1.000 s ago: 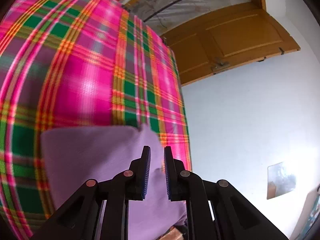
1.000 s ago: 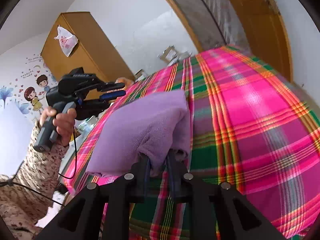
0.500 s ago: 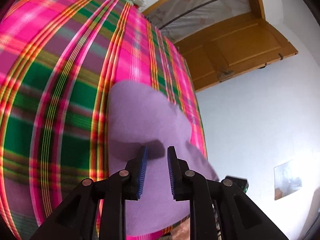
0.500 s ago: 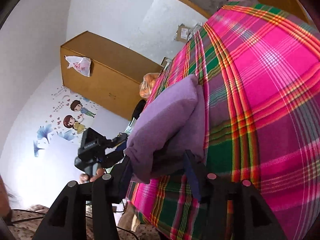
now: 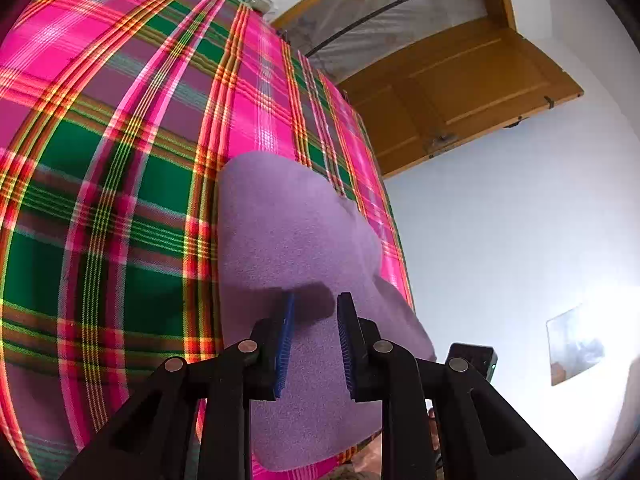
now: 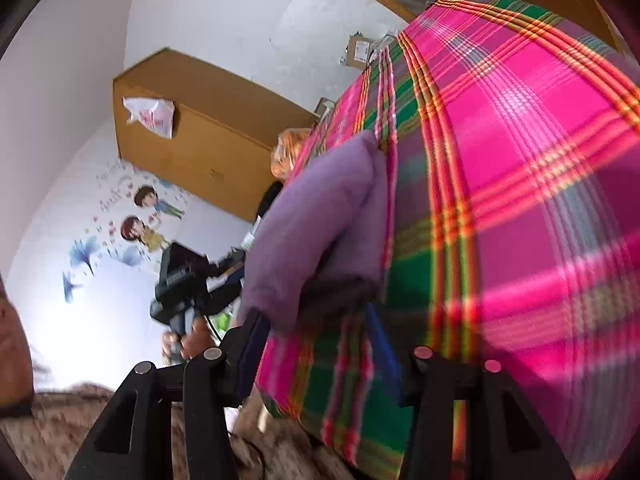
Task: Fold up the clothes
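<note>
The soft purple fleece garment (image 5: 296, 240) lies folded compact at the plaid-covered bed's (image 5: 120, 160) near edge. Both tools, left tool (image 5: 314, 312) and right tool (image 6: 316, 320), gape apart, holding nothing.

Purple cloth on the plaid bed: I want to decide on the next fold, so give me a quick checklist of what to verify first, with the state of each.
1. Left tongs free of the purple cloth: ok, jaws apart with nothing pinched between them.
2. Right tongs free of the cloth: ok, jaws wide apart at its near edge.
3. Cloth rests on the plaid blanket: ok, though it sits close to the bed's edge.
4. Fold lies flat: not ok, it looks puffy and rounded.
5. Edges line up: cannot tell, the underside layers are hidden.
6. Left gripper clear of the right one's path: ok, seen off to the side in the right wrist view.
</note>
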`<action>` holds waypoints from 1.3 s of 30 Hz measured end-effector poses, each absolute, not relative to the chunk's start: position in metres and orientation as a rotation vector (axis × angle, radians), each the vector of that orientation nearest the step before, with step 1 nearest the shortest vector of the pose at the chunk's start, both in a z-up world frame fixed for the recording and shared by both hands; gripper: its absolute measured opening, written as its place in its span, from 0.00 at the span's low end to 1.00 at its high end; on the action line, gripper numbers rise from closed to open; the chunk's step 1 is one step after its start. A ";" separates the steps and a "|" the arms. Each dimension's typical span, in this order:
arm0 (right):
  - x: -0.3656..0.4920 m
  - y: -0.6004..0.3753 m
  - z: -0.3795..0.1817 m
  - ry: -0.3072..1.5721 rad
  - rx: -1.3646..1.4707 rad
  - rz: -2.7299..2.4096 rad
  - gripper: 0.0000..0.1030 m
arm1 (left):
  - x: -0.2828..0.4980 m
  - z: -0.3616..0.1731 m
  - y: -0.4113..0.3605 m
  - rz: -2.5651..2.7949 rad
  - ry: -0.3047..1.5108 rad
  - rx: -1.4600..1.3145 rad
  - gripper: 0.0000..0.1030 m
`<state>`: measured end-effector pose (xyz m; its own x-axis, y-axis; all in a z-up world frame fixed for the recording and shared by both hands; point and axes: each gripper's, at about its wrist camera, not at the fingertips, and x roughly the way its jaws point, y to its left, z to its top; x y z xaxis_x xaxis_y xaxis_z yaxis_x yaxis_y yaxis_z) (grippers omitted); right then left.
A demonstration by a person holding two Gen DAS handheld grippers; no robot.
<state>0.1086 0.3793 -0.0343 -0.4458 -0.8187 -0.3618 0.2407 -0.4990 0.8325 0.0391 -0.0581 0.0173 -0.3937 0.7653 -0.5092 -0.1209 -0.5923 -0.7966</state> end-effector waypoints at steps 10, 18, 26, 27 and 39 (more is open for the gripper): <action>0.084 0.382 -0.015 -0.928 1.088 -2.141 0.48 | 0.036 0.008 -0.063 1.985 -0.894 -1.225 0.22; 0.016 0.345 -0.020 -0.914 1.164 -2.077 0.47 | 0.026 0.005 -0.062 1.958 -0.891 -1.211 0.22; 0.003 0.316 -0.007 -0.800 1.174 -2.140 0.18 | 0.023 0.003 -0.065 1.941 -0.883 -1.212 0.22; 0.003 0.311 -0.003 -0.774 1.169 -2.156 0.18 | 0.022 0.003 -0.066 1.946 -0.883 -1.213 0.22; -0.007 0.261 0.067 -0.598 0.954 -2.118 0.15 | 0.020 0.005 -0.096 2.011 -0.979 -1.173 0.22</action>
<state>-0.0070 0.2610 0.0673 -0.4622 -0.7694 -0.4410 0.4252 -0.6286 0.6512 0.0197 -0.0959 0.0054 -0.4245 0.7870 -0.4477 -0.1333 -0.5434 -0.8288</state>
